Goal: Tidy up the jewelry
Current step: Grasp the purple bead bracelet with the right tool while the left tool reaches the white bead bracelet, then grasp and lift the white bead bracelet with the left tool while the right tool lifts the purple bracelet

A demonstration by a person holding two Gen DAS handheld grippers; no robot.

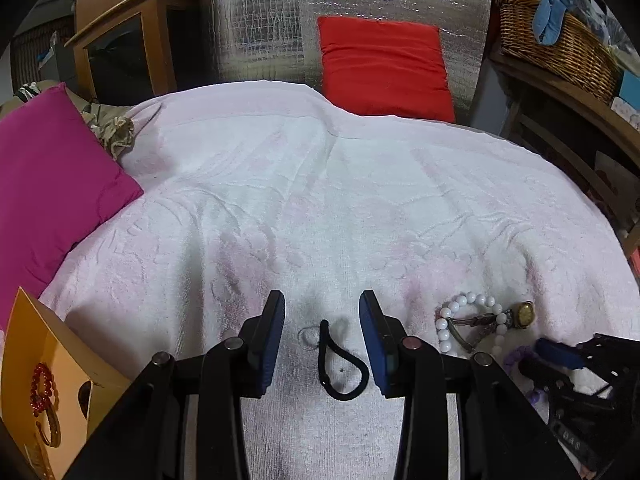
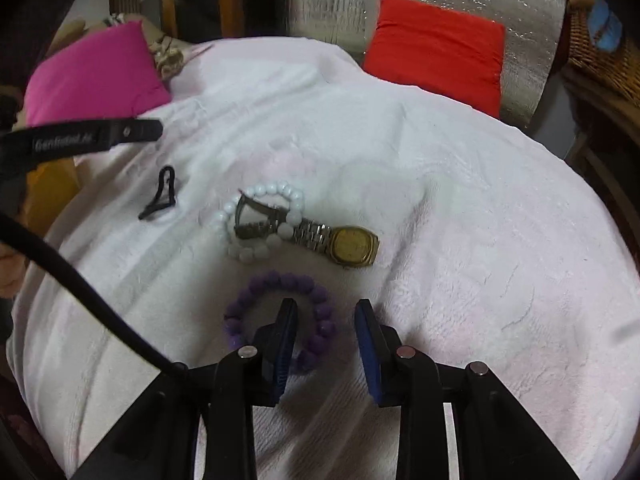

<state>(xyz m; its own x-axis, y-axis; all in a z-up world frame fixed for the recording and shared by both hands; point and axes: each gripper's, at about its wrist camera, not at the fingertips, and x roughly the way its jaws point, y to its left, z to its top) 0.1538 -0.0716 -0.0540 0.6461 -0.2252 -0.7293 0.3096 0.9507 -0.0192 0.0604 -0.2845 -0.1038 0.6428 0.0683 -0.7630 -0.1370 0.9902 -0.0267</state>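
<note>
My left gripper (image 1: 322,304) is open, its fingers either side of a black hair tie (image 1: 338,364) lying on the white towel (image 1: 320,208); a small clear ring (image 1: 307,336) lies beside it. My right gripper (image 2: 326,308) is open, its left finger inside a purple bead bracelet (image 2: 280,284) on the towel (image 2: 460,240). A white bead bracelet (image 2: 260,220) lies under a gold watch (image 2: 354,246) just ahead. The hair tie (image 2: 160,200) shows at the left. An orange box (image 1: 48,364) at lower left holds a red bead bracelet (image 1: 42,388) and a gold bangle (image 1: 52,428).
A magenta cushion (image 1: 48,184) lies at the left and a red cushion (image 1: 384,64) at the back against silver foil sheeting. A wicker basket (image 1: 560,48) stands on a wooden shelf at the right. A wooden cabinet (image 1: 128,40) stands at the back left.
</note>
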